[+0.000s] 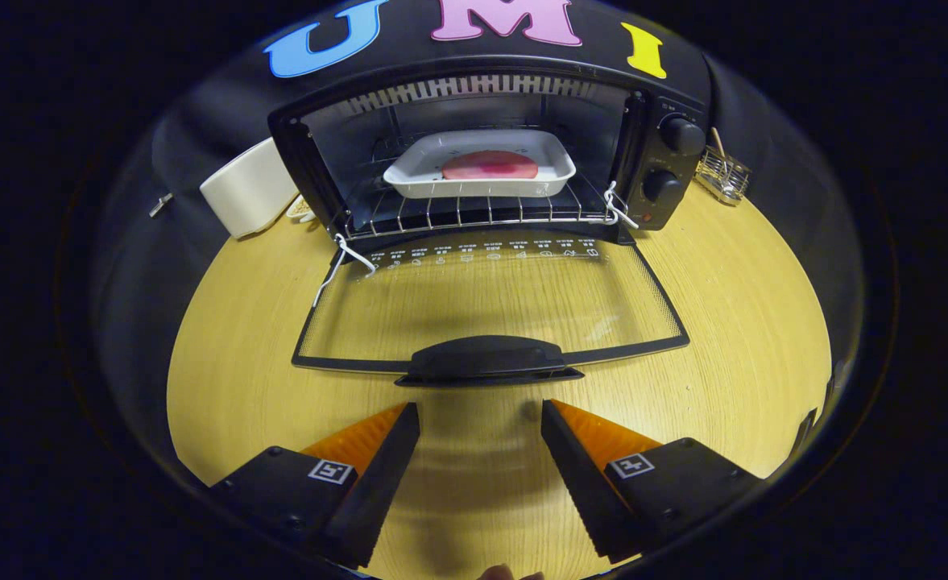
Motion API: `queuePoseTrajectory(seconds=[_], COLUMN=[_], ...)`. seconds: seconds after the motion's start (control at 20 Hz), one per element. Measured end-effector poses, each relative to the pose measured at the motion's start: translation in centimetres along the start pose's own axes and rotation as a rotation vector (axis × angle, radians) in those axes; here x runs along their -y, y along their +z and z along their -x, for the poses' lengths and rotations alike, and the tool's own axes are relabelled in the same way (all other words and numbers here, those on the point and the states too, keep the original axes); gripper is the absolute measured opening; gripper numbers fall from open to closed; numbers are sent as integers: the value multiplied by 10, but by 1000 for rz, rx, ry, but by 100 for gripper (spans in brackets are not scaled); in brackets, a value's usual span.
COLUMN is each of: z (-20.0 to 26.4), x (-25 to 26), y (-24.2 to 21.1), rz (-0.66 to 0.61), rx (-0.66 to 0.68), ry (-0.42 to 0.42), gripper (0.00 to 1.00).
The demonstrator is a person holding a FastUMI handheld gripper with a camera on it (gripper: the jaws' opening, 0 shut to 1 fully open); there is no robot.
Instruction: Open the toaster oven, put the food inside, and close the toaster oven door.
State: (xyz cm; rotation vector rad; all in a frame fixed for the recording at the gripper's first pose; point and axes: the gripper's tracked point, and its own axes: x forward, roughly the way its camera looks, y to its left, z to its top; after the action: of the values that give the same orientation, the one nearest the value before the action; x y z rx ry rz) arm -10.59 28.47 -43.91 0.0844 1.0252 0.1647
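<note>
At the far left you have a white container (pixel 250 196) standing on the bench (pixel 731 322), just beside the toaster oven (pixel 486 153). The oven door (pixel 490 302) lies fully down toward you, its glass flat over the bench and its dark handle (pixel 486 358) on the near edge. Small white symbols run along the door's hinge edge — too small to read. Inside, a white tray (pixel 482 165) with the pink food (pixel 490 165) sits on the wire rack (pixel 474 211). Two knobs (pixel 671 161) sit on the oven's right panel, and a small wire basket (pixel 723 173) stands further right. Your hand-held gripper (pixel 480 419) is open and holds nothing — its fingers sit just short of the handle, with bare bench between them.
</note>
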Motion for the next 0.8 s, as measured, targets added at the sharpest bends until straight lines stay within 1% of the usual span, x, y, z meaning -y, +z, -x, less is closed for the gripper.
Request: queuePoseTrajectory(seconds=[0.15, 0.25, 0.5, 0.8], z=[-11, -7, 0, 31], x=[2, 2, 3, 1], y=[7, 8, 11, 30], rz=[24, 22, 22, 12], rx=[0, 0, 20, 92], ry=[-42, -50, -35, -1], gripper=[98, 98, 98, 98])
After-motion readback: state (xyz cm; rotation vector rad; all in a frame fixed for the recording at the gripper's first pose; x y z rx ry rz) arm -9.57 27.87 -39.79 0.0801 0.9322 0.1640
